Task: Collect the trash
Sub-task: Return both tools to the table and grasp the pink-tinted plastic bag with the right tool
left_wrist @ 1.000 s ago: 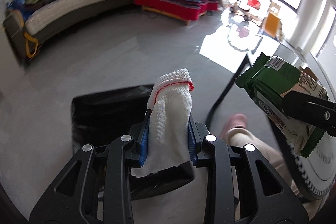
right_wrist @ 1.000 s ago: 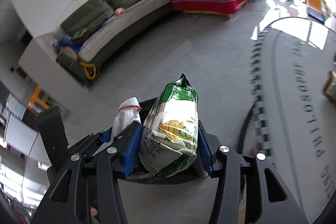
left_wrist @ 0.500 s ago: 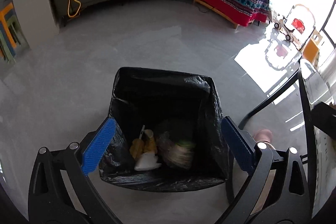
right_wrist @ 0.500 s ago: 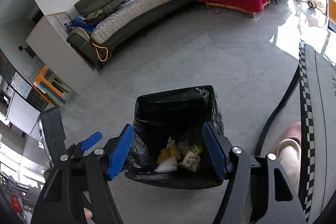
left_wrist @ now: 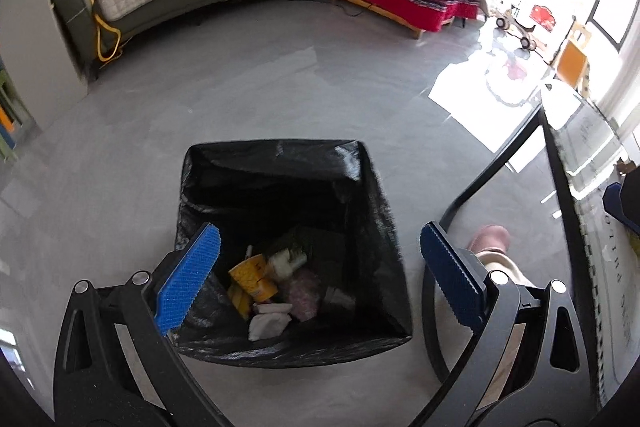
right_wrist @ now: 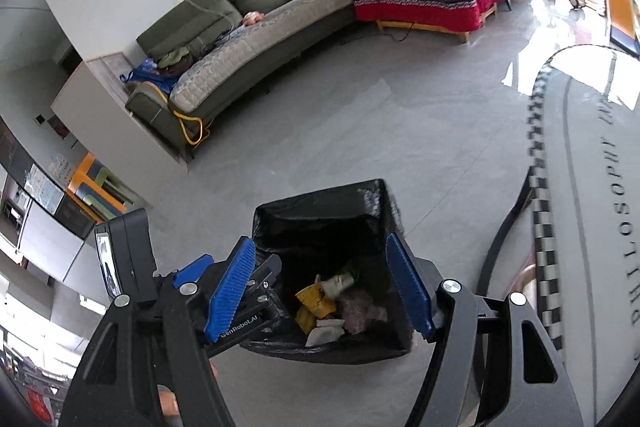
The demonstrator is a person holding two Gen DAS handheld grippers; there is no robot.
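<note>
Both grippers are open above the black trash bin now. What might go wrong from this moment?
1. The left gripper and right gripper hang close together over the trash bin; pulling back, they may knock each other.
2. The bin's loose black liner could catch on a jaw and lift.
3. The table leg and the person's slipper stand beside the bin, so a sideways swing may hit them.

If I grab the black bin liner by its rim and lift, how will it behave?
The black bin liner looks thin and crinkled, so it will probably go floppy and sag. Only a few wrappers and a yellow cup lie inside, so likely light. Its glossy film may slip.
</note>
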